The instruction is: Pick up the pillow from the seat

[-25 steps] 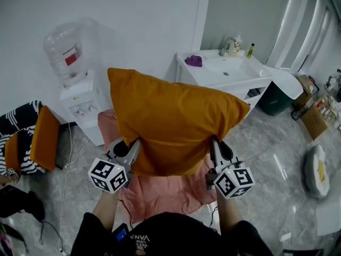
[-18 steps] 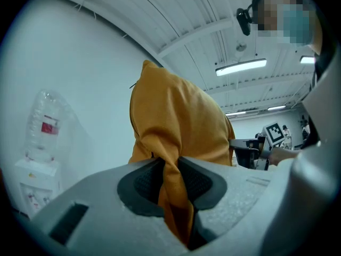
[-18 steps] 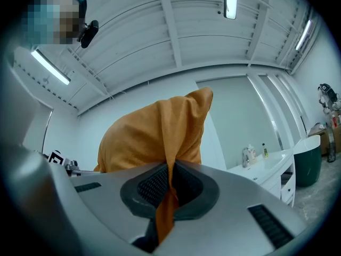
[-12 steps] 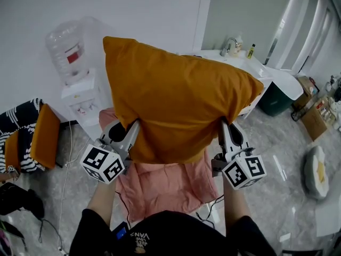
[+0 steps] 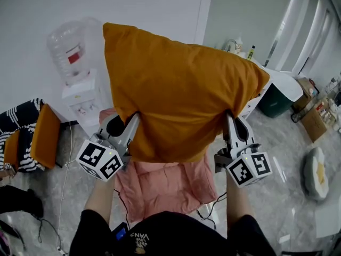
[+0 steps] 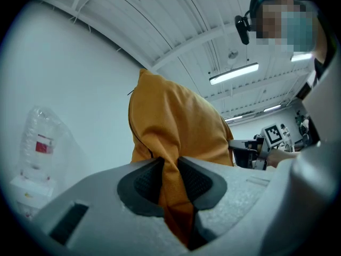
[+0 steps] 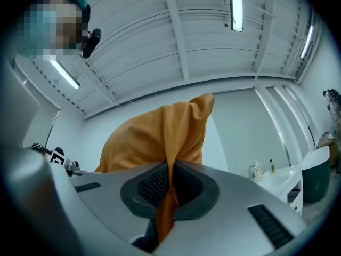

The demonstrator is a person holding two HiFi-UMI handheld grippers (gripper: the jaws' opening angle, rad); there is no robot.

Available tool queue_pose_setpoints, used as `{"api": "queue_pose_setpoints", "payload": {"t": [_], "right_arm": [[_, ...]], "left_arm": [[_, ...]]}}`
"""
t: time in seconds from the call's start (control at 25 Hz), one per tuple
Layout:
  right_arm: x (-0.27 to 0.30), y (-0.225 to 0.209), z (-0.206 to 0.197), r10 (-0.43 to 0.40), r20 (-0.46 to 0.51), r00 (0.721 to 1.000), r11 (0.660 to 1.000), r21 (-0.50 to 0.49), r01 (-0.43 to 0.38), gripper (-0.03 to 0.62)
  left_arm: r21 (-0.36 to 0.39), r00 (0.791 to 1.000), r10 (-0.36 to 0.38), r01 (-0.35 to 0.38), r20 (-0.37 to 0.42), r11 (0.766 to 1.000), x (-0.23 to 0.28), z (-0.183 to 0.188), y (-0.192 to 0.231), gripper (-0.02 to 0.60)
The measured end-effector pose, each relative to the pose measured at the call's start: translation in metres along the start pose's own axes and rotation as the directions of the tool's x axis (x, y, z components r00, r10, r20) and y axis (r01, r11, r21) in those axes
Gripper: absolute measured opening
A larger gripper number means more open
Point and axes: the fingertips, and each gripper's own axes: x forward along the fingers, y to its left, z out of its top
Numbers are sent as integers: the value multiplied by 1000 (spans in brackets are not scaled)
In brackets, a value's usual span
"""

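L gripper and R gripper are closest to me, one on each side of the pillow at its bottom edge. L: jaws clamped on a thick fold of the orange cover, pads biting both sides, cloth fills the gap. R: jaws almost fully together, only a thin pinch of cover betw the pads. No stuffing in either bite afaict, just fabric.

The pillow is clear of the seat, rising up and away from the jaws. The pink seat sits below, betw my arms. Pick looks basically done imo.

Risks from here:
- R pinch is thin. Bulk of the pillow sits above both grips, so if it flops fwd or back the cover can peel out of R first, and then it swings on L alone.
- Hands drifting apart = cover stretched tight, fabric pulls out of the pads. Drifting together = pillow sags, weight shifts.
- The pillow blocks most of my fwd view. Beyond it on the left: water dispenser w/ its bottle. Beyond on the right: sink counter w/ small bottles. A swing either way could clip them.
- A cable runs over the floor left of the seat. Step w/o looking and I trip w/ both hands busy.

Fix: hands level, same spacing, no fast turns.
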Motion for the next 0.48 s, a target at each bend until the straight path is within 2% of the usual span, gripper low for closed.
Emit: {"api": "queue_pose_setpoints", "payload": {"t": [0.48], "right_arm": [[-10, -4, 6, -6, 10, 1000, 1000, 4, 6, 11]], "left_arm": [[5, 1000, -5, 5, 1, 1000, 1, 2, -11, 87]]}}
